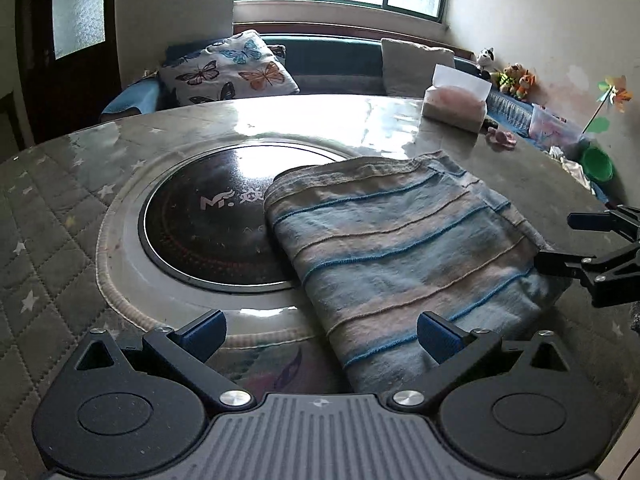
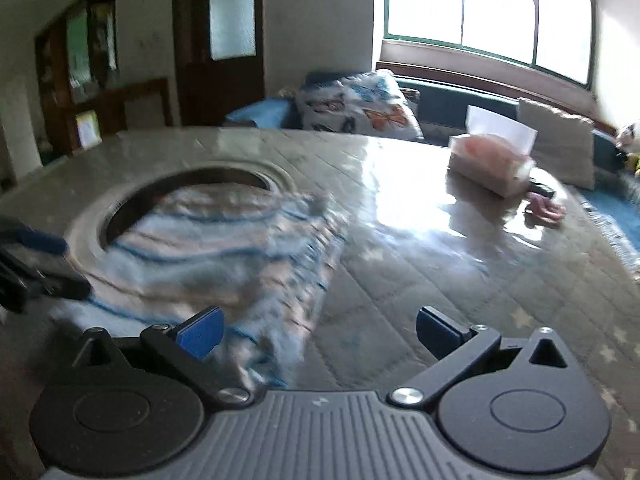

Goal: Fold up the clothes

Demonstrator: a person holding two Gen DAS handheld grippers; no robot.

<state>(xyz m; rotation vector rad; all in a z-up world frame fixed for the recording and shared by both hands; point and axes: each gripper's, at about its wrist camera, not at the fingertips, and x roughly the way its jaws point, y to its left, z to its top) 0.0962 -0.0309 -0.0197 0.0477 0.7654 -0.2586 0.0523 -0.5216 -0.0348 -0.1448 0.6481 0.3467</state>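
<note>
A folded cloth [image 1: 404, 248] with blue and beige stripes lies flat on the round table, partly over the black cooktop [image 1: 208, 216]. My left gripper [image 1: 320, 338] is open just in front of the cloth's near edge, nothing between its fingers. In the left wrist view my right gripper [image 1: 560, 240] enters from the right, open, at the cloth's right edge. The right wrist view is blurred: the cloth [image 2: 224, 248] lies ahead and to the left, and my right gripper [image 2: 320, 336] is open above its near right corner. My left gripper's fingers [image 2: 40, 240] show at the left border.
The table [image 1: 52, 240] has a quilted, star-printed cover under clear plastic. A tissue box [image 1: 456, 100] and a small pink item [image 1: 502, 138] sit at the far right. A bench with a butterfly cushion [image 1: 232, 68] runs behind, under a window. A green bowl [image 1: 598, 164] stands right of the table.
</note>
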